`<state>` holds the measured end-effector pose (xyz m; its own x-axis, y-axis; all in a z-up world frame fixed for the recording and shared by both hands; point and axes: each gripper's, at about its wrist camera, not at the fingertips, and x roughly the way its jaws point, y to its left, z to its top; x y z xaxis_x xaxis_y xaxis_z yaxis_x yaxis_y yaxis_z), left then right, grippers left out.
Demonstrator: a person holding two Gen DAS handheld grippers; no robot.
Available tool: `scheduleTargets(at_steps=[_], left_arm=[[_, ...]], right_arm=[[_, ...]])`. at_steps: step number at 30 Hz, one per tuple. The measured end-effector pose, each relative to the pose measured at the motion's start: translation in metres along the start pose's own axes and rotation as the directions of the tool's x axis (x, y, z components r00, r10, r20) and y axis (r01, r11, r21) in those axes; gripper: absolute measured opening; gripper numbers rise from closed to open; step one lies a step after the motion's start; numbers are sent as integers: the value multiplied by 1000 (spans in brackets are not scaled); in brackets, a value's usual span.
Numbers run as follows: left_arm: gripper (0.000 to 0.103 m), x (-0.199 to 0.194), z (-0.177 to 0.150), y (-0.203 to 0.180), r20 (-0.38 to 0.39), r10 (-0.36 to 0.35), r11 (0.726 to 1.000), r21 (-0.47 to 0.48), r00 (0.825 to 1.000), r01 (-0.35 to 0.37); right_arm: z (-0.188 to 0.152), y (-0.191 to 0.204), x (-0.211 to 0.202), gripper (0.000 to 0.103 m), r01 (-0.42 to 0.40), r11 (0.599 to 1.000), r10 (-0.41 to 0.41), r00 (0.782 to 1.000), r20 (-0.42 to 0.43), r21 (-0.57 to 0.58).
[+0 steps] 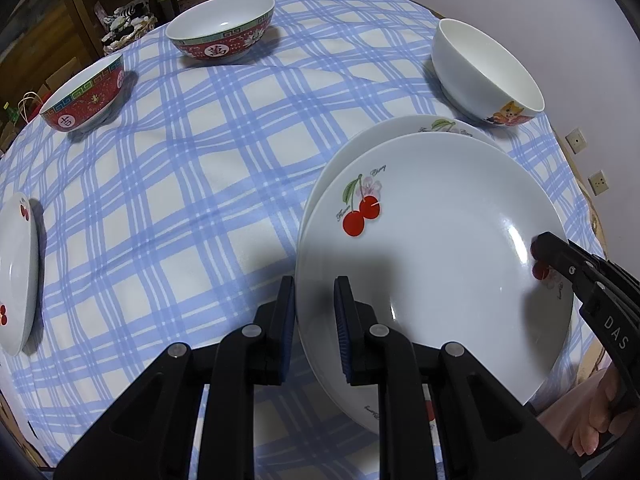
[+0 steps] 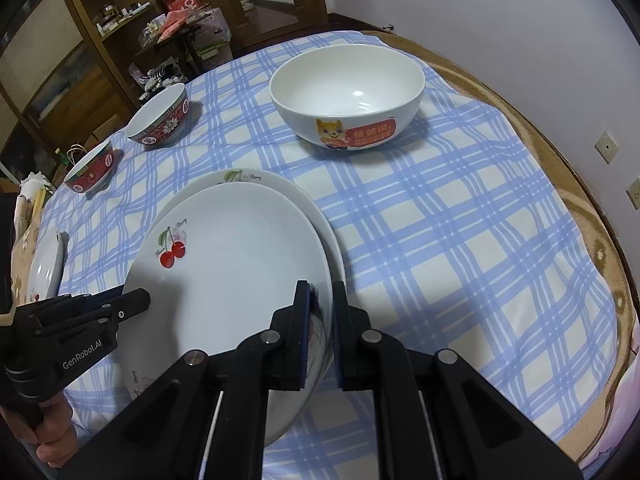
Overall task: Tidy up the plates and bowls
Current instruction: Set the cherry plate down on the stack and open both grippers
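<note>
Cherry plate held over a second plate by both tools

On the checked desk [image 2: 460, 240], the upper cherry plate [image 1: 432, 240] is kept tilted above the lower plate [image 2: 280, 184], apparently for stacking; its left rim is pinched by the left tool [image 1: 314, 320] and its right rim by the right tool [image 2: 320, 328], so the weight is shared.

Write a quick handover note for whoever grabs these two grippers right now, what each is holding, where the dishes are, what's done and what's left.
Left gripper: jaws shut on the near-left rim of the top white cherry-print plate.
Right gripper: jaws shut on the same plate's right rim.
That plate sits tilted over a second cherry plate on the blue checked tablecloth.
Done: two plates nearly stacked.
Left: a third cherry plate at far left, two red patterned bowls, one white cartoon bowl.
</note>
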<state>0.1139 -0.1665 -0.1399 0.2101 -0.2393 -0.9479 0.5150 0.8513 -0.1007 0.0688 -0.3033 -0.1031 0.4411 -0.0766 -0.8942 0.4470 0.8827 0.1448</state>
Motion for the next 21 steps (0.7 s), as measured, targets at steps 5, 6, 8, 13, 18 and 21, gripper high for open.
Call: scheduleTargets(at_steps=[5, 6, 8, 13, 18, 21], left_arm=[[18, 1, -1, -1, -2, 8, 1000, 6, 1000, -8], [18, 1, -1, -1, -2, 10, 1000, 8, 1000, -10], [19, 1, -1, -1, -2, 13, 1000, 10, 1000, -13], [19, 0, -3, -1, -3, 9, 1000, 5, 1000, -9], [20, -3, -5, -1, 12, 9, 1000, 4, 1000, -9], [20, -5, -6, -2, 21, 15, 1000, 5, 1000, -16]], right_arm=[[0, 0, 0, 11, 8, 1000, -8, 1000, 2, -5], [0, 0, 0, 11, 7, 1000, -7, 1000, 2, -4], [0, 0, 0, 11, 9, 1000, -9, 1000, 2, -4], [-1, 2, -1, 12, 26, 999, -26, 1000, 9, -18], [0, 5, -2, 14, 58, 998, -57, 998, 21, -26], [0, 6, -5, 14, 74, 997, -73, 997, 36, -34]])
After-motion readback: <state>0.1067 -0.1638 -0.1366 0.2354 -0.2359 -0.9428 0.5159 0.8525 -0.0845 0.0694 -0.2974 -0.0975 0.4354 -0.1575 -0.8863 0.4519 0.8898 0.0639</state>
